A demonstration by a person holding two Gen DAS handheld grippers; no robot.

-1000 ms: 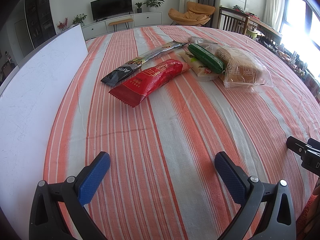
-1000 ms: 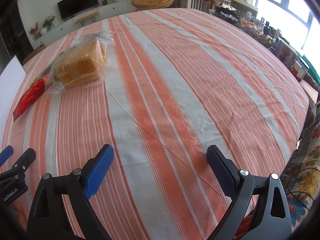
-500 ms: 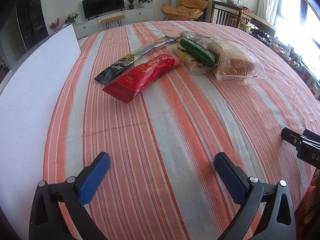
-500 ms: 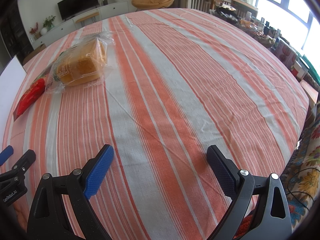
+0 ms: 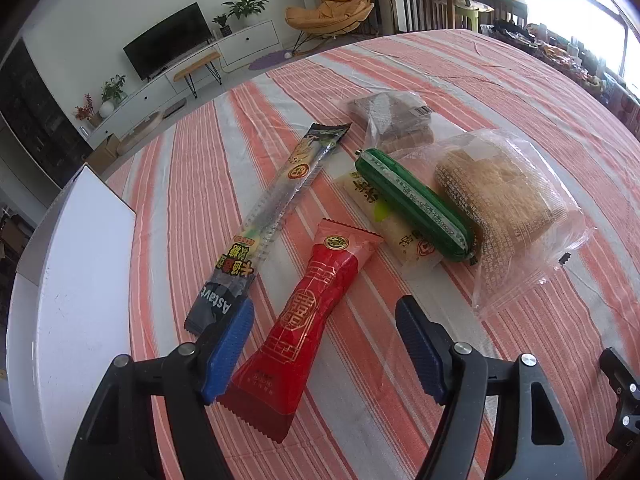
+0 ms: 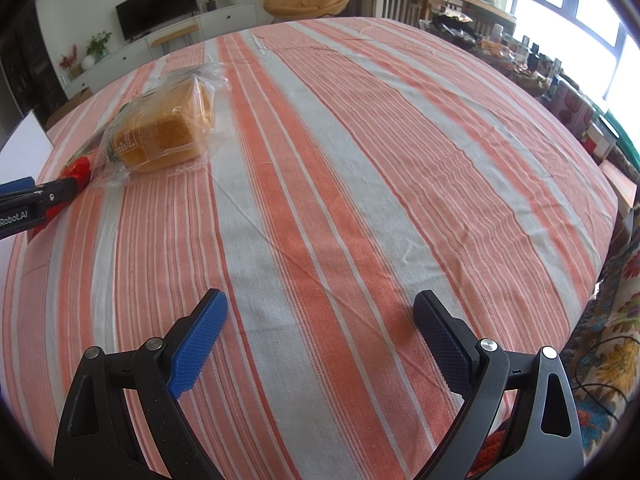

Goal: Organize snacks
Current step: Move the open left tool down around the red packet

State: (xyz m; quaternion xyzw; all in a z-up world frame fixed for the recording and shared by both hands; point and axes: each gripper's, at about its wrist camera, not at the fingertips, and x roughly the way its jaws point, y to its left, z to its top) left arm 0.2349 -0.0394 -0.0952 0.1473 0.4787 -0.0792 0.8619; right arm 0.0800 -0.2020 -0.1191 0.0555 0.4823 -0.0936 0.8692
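Observation:
Several snacks lie in a cluster on the striped tablecloth (image 5: pixel 500 80). A red packet (image 5: pixel 316 312) is nearest, with a long dark and silver stick packet (image 5: pixel 276 208) to its left. A green sausage (image 5: pixel 416 208) rests on a pale packet (image 5: pixel 396 236), with bagged bread (image 5: pixel 500 204) to the right and a brown cake packet (image 5: pixel 392 116) behind. My left gripper (image 5: pixel 324 308) straddles the red packet's near half. Its jaws are closing, and the right pad is still clear of the wrapper. My right gripper (image 6: pixel 320 300) is open over bare cloth, with the bread (image 6: pixel 164 132) far to its left.
A white board (image 5: pixel 80 280) lies along the table's left side. In the right wrist view the table edge (image 6: pixel 600 216) drops off at the right, with a flowered cloth (image 6: pixel 608 344) below. A TV unit, chairs and a cluttered side table stand beyond.
My left gripper has moved forward up to the snacks, and its jaws have narrowed around the red packet. It has also rolled a little. The right gripper has stayed still.

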